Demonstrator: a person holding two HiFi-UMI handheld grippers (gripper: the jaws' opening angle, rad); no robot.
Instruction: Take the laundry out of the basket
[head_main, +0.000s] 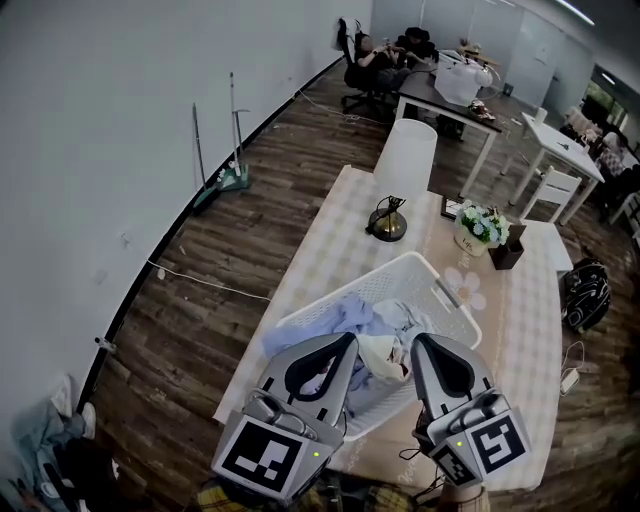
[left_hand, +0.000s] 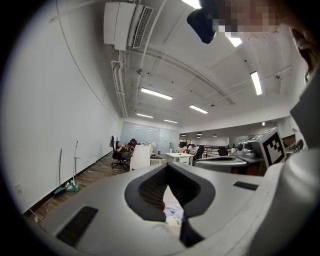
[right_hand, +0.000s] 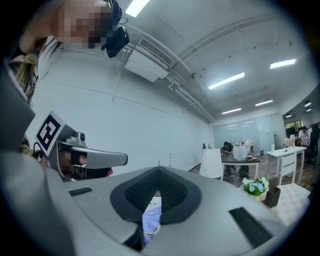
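A long desk (head_main: 330, 235) under a pale checked cloth carries the white slatted plastic basket (head_main: 447, 295), lower centre of the head view. Crumpled pale blue and white laundry (head_main: 345, 322) fills it. The left gripper (head_main: 349, 340) and right gripper (head_main: 417, 342) hover over its near side, jaws closed on nothing. This looks like the approach. Next, a gripper must open and dip onto a garment.

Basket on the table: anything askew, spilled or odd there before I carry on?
Nothing spilled or damaged. The basket sits turned at an angle to the table, near its left edge, laundry heaped inside. The left hand-held gripper and right hand-held gripper are shut and empty above it.
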